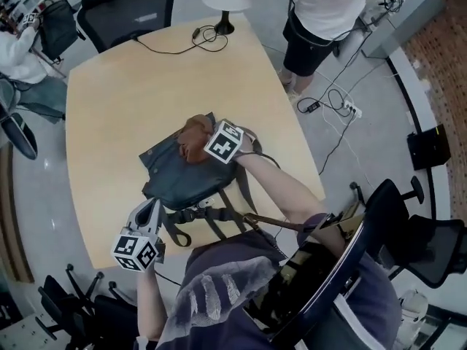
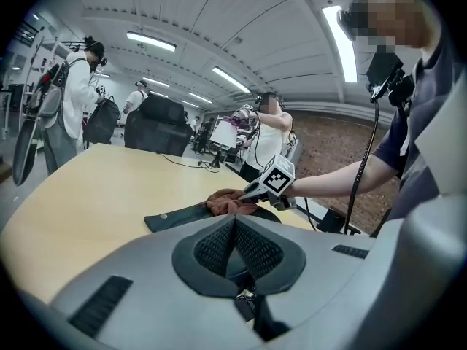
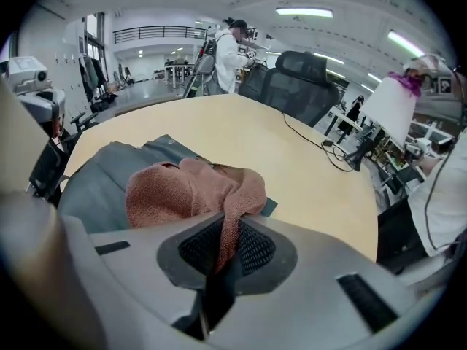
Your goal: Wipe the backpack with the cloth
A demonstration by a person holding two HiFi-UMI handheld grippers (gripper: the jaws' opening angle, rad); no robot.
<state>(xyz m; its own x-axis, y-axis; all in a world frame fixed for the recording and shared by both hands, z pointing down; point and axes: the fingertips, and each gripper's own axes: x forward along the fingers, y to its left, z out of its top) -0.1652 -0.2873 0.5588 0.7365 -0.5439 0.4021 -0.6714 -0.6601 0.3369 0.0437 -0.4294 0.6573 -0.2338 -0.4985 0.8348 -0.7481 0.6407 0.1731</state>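
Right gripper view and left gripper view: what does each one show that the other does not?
Only the right gripper view shows the reddish-brown terry cloth pinched in the jaws of the right gripper. Only the left gripper view shows the left gripper, jaws together, and the person's forearm. Both show the cloth lying on the dark grey fabric backpack on the pale wooden table.
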